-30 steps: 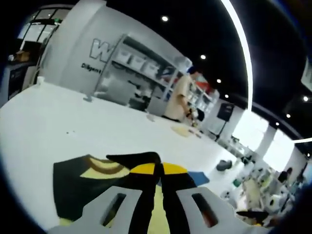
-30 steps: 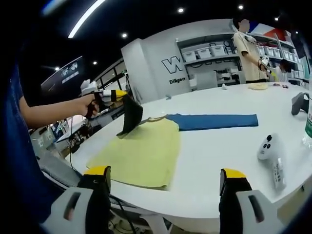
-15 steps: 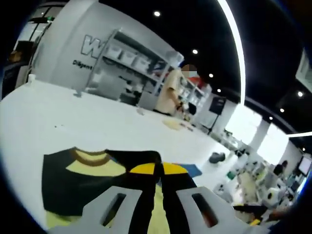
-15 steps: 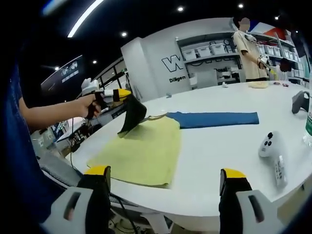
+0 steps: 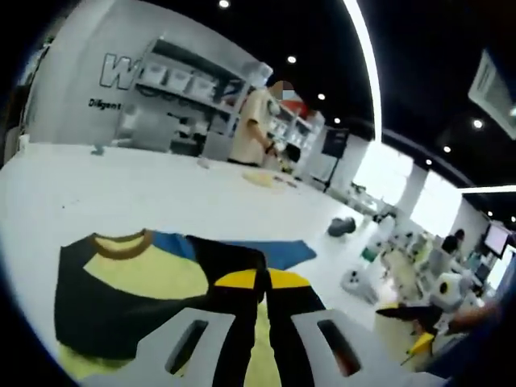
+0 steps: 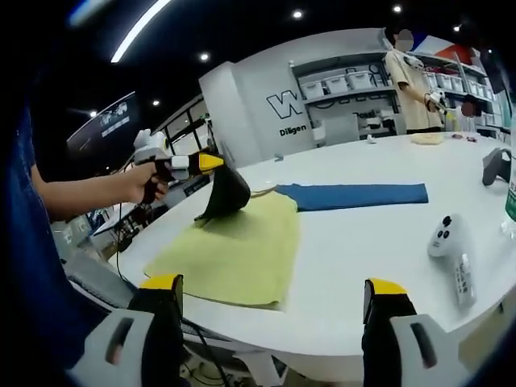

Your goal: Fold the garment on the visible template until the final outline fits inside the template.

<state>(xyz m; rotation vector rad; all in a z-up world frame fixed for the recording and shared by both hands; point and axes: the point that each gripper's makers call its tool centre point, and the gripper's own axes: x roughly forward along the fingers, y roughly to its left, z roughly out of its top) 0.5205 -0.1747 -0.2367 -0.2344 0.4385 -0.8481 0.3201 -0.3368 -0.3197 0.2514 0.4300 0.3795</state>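
My left tool (image 6: 211, 162), clenched on the garment's black sleeve (image 6: 223, 196), has carried it further over the yellow body (image 6: 234, 254) at frame centre. The fold is progressing. My right tool (image 6: 270, 310) hangs released above the desk (image 6: 363, 258).

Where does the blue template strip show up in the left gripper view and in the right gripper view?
Left gripper view: blue template strip just above the shut jaws, beyond the black sleeve.
Right gripper view: upper middle, right of the yellow garment.
Shared landmark: the wall lettering.

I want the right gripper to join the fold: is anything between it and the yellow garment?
Nothing visible: the right gripper is open, with bare white table between it and the garment. The controller lies off to one side.
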